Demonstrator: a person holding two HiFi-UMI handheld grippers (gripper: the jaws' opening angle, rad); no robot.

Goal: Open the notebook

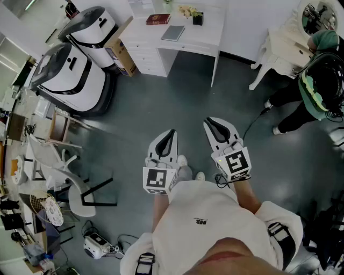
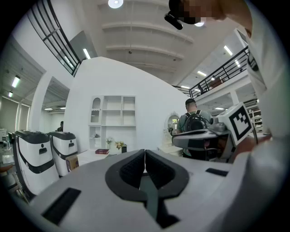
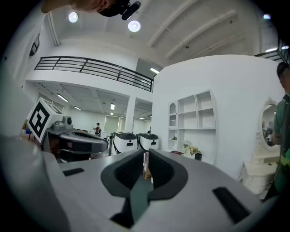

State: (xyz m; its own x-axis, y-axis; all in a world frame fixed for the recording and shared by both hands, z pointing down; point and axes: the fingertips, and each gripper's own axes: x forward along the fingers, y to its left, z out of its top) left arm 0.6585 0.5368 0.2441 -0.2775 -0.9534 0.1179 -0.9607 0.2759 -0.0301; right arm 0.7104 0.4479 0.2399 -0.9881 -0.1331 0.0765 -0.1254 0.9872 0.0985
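- Cardboard box, brown, top flap up, stands on the floor against the desk's 9 o'clock side; contents can't be made out.
- Small black pot on the desk holds pale flowers.
- Notebook: flat, grey, rectangular and closed. It lies on the white desk at 12 o'clock from the grippers, well apart from both.
- Red book lies just beside the notebook, at its 11 o'clock, also closed.
- Left gripper: white shell with dark ribbed pads. The pads are pressed together with nothing between them.
- Right gripper: same build. Its pads stand a thin slit apart and grip nothing; only the far box shows through the gap.
- Two rounded white-and-black machines stand at 10 o'clock.
- White chair at 8 o'clock, among clutter.
- Another person in a green top with a dark backpack is at 2 o'clock, by a white vanity table with an oval mirror.
- Floor: smooth, dark grey.
- Room: white walls, built-in white shelves, black-railed mezzanine, round ceiling lights.
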